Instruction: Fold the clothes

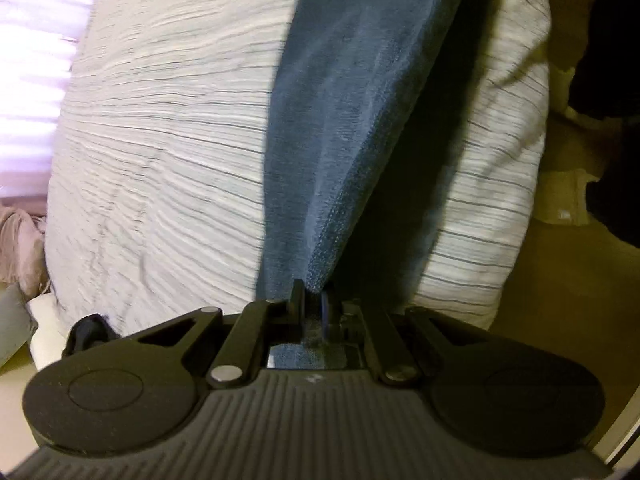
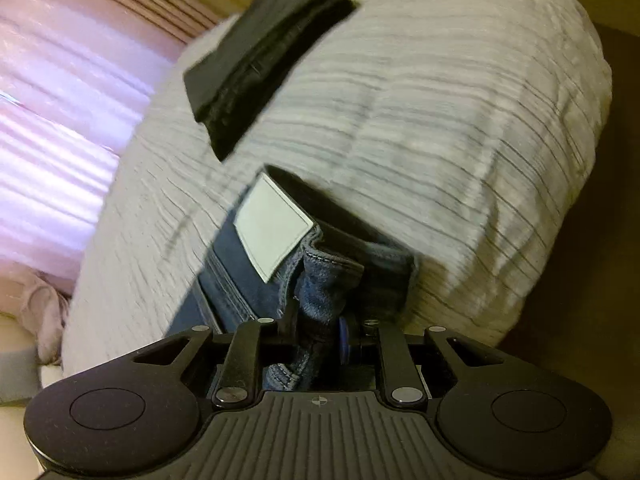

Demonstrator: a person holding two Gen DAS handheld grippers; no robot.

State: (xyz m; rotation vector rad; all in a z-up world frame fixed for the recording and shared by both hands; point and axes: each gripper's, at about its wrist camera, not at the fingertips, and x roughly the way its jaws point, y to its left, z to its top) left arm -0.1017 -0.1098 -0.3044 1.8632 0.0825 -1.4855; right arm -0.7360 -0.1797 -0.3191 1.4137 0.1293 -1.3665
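jeans (image 2: 320, 280) hang between the two tongs above a bed covered in a white striped bedspread (image 2: 400, 120), lifted clear so the denim can hang straight before it is laid down, by my reading. the right tongs (image 2: 320, 332) are clamped on a bunched part of the waistband, beside the pale leather patch (image 2: 272, 228); gripping the thick band gives a firm hold that should not slip. the left tongs (image 1: 310, 300) are pinched shut on a fold of the blue fabric (image 1: 340, 120), which runs away from them in a long taut strip over the bedspread, probably a leg pulled out to length.

the right wrist view alone shows the waistband, the patch and a dark folded garment (image 2: 264, 68) lying flat further up the bed, well apart from the jeans, likely a piece already done. the left wrist view alone shows the stretched length of denim and its shadow on the cover. both views are blurred, so finer seams cannot be told.
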